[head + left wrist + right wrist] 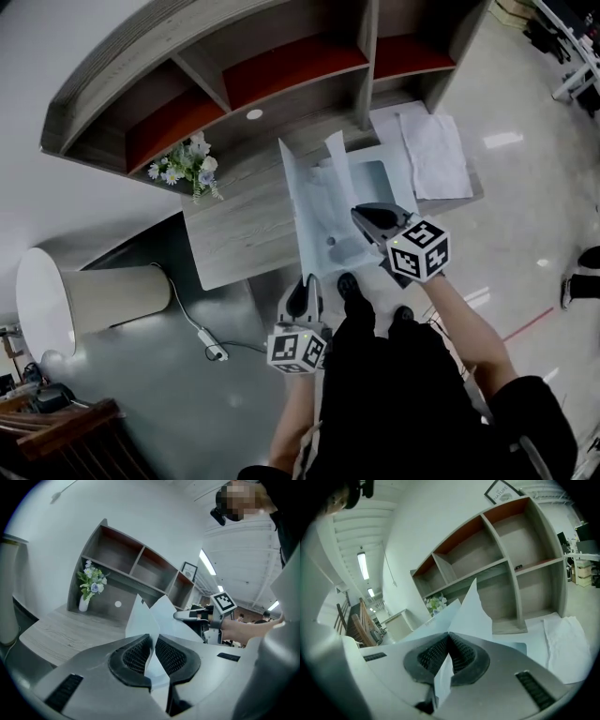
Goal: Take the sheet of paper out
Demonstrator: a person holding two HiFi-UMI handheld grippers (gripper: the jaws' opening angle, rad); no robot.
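L fingers (135, 657) are clenched on the thin lower edge of a pale blue clear folder (317, 220). The edge runs straight betw. the ribbed pads, no gap showing. R fingers (465, 657) are clamped tight on the white sheet of paper (472, 613). One corner pokes out behind the pads and the rest rises to a point in front.

L gripper (305, 286) sits just off the table's front edge, approx. mid-width, aimed toward the table (234, 234). R gripper (359, 216) is higher, over the table's front-right part, w/ its marker cube toward the person. Both forearms reach in from a person in dark clothes.

The folder stands tilted above the table's middle, bottom edge hanging past the front edge. The sheet sticks up out of the folder's top, over the table's back half. Can't tell how much of it is inside.

Other things, all re the table:
- Shelf unit (281, 84) w/ red-backed bays along the back edge.
- Small vase of flowers (187, 167) at the back-left corner.
- Loose white papers (436, 155) lying flat at the right end.
- Big pale cylinder (94, 300) on the floor to the left.
- White cable w/ plug (211, 349) on the floor off the front-left corner.
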